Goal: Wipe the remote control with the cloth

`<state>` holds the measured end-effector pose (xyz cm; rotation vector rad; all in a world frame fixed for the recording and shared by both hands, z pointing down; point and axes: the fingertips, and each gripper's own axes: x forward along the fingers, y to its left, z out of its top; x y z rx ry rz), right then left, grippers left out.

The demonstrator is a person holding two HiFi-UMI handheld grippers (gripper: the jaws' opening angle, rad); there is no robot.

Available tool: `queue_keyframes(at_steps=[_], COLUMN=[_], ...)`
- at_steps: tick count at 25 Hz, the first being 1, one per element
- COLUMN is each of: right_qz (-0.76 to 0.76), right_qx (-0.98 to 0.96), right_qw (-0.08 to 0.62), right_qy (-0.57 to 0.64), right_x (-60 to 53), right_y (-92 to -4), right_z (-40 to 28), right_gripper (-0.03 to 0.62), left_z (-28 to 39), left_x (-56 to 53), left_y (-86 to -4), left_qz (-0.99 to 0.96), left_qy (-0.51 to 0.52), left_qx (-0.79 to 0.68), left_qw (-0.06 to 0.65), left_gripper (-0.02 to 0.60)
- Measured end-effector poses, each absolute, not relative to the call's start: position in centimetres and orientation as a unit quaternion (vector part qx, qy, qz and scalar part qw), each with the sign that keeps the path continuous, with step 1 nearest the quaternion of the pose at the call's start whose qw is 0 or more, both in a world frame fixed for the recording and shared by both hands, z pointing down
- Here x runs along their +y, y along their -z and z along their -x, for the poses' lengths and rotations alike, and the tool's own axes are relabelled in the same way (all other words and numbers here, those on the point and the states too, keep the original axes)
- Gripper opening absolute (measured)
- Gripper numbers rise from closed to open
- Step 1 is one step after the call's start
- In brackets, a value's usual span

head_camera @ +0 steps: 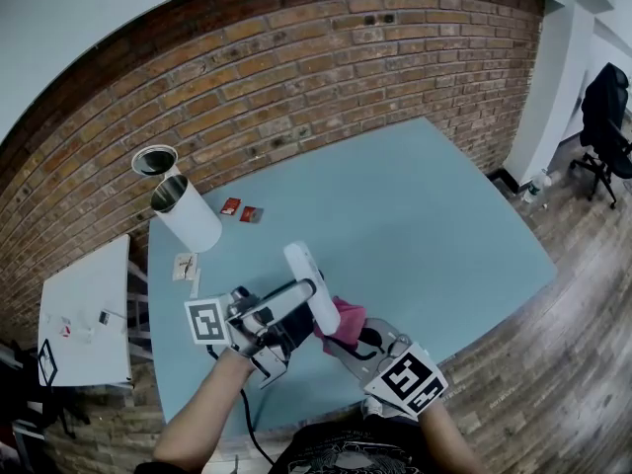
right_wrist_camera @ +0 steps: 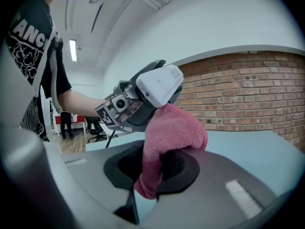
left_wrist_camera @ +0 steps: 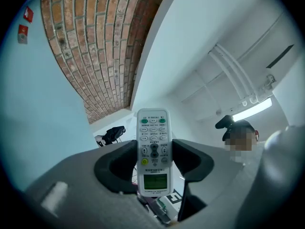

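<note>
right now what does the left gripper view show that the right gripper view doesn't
Only the left gripper view: the button face and screen of the remote control, which stands clamped between the jaws of the left gripper. Only the right gripper view: the pink cloth clamped in the right gripper, bunched up against the remote's plain side. Both: the remote control itself and the brick wall.

blue table [head_camera: 434, 215] against brick wall [head_camera: 326, 77] | white tube [head_camera: 193, 220] near table's far left corner, second tube [head_camera: 155, 160] just behind it | two red packets [head_camera: 241, 209] beside them | white side table [head_camera: 84, 309] left | black office chair [head_camera: 604, 117] far right on wood floor [head_camera: 553, 363]
</note>
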<state>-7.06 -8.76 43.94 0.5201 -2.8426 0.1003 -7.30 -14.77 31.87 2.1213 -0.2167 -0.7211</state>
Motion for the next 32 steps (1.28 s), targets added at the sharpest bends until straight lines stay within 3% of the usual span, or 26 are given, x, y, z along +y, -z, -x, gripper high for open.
queue_keyframes(at_steps=[20,32], right_qz=[-0.19,-0.257], right_qx=[-0.972,-0.944], right_qw=[0.131,0.146], right_qy=[-0.047,-0.146], right_x=[-9.7,-12.4], right_y=[-44.9,-50.1], right_z=[6.4,2.5], right_gripper=[0.063,0.063], left_z=[4.9,4.7], left_x=[-13.5,-13.5], left_y=[-35.1,-47.0], left_qz=[-0.883,-0.907], left_qy=[0.185,-0.115], left_qx=[-0.086,-0.206], left_qw=[0.422,0.349], left_gripper=[0.235,0.233])
